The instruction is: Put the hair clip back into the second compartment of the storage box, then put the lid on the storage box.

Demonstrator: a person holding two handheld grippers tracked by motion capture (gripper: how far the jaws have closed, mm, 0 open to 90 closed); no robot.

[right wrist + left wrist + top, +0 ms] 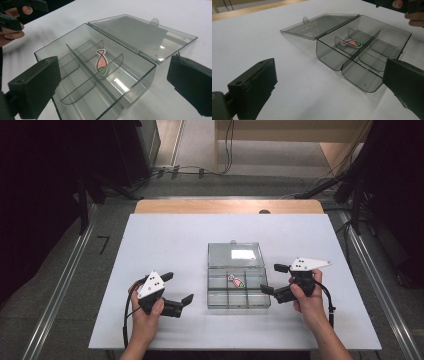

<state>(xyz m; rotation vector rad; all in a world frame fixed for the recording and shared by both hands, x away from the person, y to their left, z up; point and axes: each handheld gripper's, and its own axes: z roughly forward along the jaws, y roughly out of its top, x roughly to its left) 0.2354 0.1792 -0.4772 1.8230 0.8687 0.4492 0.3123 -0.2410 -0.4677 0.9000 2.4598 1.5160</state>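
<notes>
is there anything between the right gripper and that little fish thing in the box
Nothing visible blocks it from above: the box has its lid folded flat back, and the right gripper, jaws open, is beside the box. The fish piece lies among low dividers, which crowd a sideways approach.

White table top seen across middle of high view, wooden edge exposed along far side. Grey floor seen around table. Metal rails laid along floor on both sides. Black cables trailed over floor beyond table. Light wooden furniture placed at far end. Dark curtains hung at left and right.
</notes>
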